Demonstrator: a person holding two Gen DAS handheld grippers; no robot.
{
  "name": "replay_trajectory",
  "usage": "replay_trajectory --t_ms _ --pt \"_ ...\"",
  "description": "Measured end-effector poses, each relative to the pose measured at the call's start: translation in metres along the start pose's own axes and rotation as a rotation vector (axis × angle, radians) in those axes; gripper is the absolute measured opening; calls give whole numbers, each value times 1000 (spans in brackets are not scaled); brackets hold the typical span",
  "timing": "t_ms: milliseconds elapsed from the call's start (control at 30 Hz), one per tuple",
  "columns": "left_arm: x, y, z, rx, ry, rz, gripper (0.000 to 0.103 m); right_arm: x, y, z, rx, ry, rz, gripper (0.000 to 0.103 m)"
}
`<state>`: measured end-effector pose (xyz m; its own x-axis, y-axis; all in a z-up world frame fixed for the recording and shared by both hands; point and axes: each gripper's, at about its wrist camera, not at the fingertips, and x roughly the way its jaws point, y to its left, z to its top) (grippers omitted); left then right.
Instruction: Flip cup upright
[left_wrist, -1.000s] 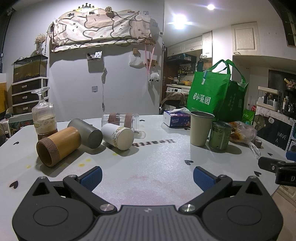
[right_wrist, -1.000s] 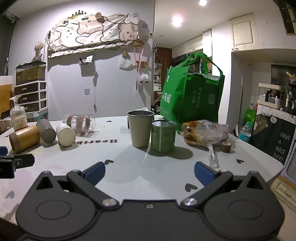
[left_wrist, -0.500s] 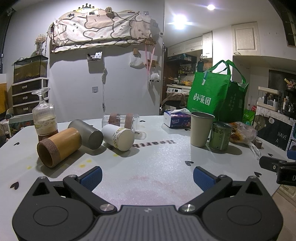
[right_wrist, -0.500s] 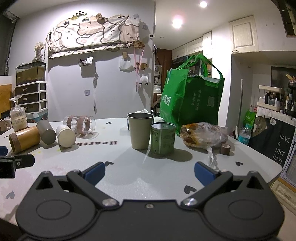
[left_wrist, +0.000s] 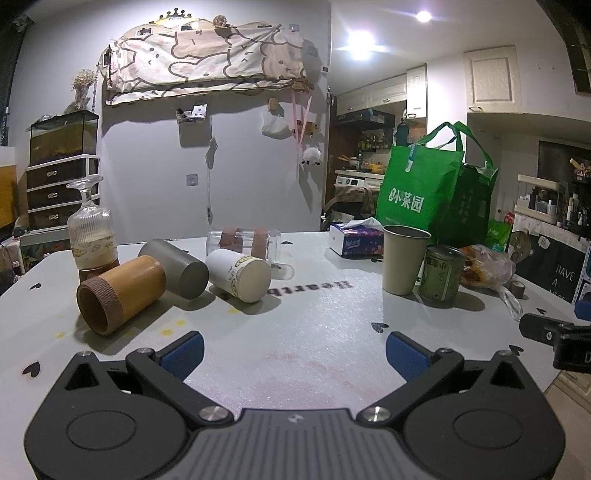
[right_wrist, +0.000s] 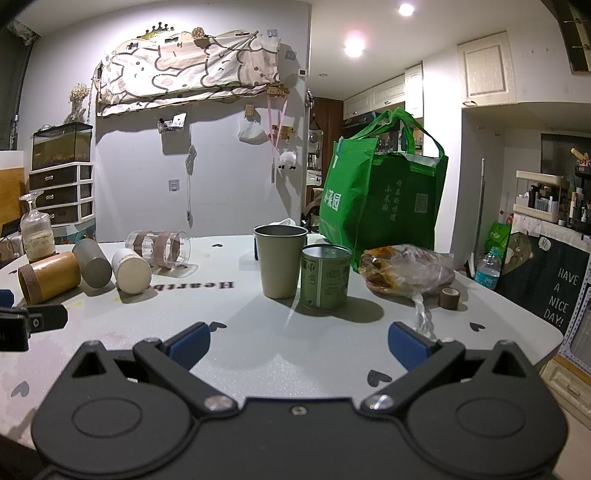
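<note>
Several cups lie on their sides on the white table: a bamboo cup (left_wrist: 118, 293) (right_wrist: 48, 277), a grey metal cup (left_wrist: 175, 267) (right_wrist: 92, 262), a white paper cup (left_wrist: 240, 275) (right_wrist: 131, 271) and a clear plastic cup (left_wrist: 245, 243) (right_wrist: 159, 247). An inverted stemmed glass (left_wrist: 92, 236) (right_wrist: 35, 236) stands behind them. A beige cup (left_wrist: 402, 260) (right_wrist: 280, 260) stands upright beside a green tin (left_wrist: 441, 275) (right_wrist: 325, 277). My left gripper (left_wrist: 293, 352) is open and empty, short of the lying cups. My right gripper (right_wrist: 297, 343) is open and empty, in front of the upright cup and tin.
A green shopping bag (left_wrist: 428, 192) (right_wrist: 380, 199) stands at the back right. A tissue box (left_wrist: 354, 242) lies behind the beige cup. A plastic bag of food (right_wrist: 406, 271) and a tape roll (right_wrist: 450, 297) lie at the right. The table edge (right_wrist: 535, 332) is close on the right.
Both grippers have drifted slightly; the views shift a little. Nothing on the table has moved, and both grippers stay open.
</note>
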<state>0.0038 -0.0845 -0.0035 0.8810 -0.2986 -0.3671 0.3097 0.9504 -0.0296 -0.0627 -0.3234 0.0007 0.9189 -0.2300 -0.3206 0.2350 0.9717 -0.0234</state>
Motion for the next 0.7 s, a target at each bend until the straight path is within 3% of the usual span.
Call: replay_trajectory --t_ms 700 --pt "0 0 -1 -2 3 4 103 -1 1 1 -2 -1 -1 103"
